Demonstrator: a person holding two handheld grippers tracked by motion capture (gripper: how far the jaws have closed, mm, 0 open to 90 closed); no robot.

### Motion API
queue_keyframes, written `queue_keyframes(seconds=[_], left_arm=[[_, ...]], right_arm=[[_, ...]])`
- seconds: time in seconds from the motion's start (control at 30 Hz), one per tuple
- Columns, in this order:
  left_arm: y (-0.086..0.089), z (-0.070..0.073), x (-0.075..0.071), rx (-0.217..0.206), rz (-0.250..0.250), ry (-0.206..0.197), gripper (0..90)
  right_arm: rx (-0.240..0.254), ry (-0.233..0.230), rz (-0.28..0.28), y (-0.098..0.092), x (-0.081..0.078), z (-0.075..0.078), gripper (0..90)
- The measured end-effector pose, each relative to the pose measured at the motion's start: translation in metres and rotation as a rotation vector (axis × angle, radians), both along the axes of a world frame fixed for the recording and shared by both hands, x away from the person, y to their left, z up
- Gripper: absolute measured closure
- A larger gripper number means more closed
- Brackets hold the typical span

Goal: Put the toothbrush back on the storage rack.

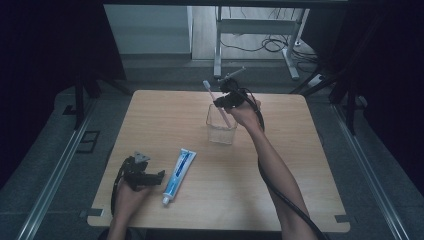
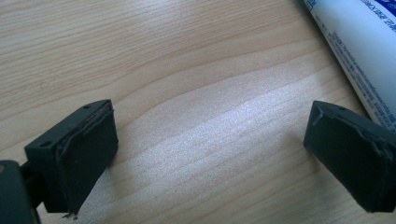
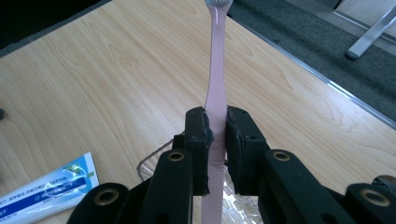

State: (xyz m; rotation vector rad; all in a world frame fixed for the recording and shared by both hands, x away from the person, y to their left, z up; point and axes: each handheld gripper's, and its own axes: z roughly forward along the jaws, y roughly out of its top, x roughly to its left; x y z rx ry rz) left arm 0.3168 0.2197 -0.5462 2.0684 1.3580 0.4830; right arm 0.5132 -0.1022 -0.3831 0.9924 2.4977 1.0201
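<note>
While my right gripper (image 3: 215,140) is clamped on the pink toothbrush (image 1: 216,101) at mid-handle, the brush leans with its head up and away and its lower end down inside the clear cup (image 1: 221,131) right under my hand. Long axis runs nearly along the cup's depth, so the next move is along that line. Left gripper (image 1: 161,175) idles with jaws apart just beside the toothpaste (image 1: 179,175), well apart from the cup.

A light wooden table (image 1: 300,165) with rounded corners takes up the middle of the high view, its grain running left to right. A clear plastic cup (image 1: 221,127) stands on it just above the centre of the frame. A blue and white toothpaste tube (image 1: 178,175) lies flat at lower left of centre, cap toward the bottom edge, well apart from the cup.
</note>
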Motion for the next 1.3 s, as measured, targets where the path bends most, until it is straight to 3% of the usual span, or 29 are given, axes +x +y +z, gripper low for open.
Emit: queue_keyframes(seconds=[0.77, 1.3], left_arm=[[0.000, 0.000, 0.000, 0.003, -0.002, 0.001, 3.1], [0.000, 0.000, 0.000, 0.004, -0.003, 0.001, 3.1]], right_arm=[[-0.038, 0.026, 0.004, -0.001, 0.001, -0.050, 78.3], [-0.074, 0.037, 0.010, -0.004, 0.002, -0.065, 77.5]])
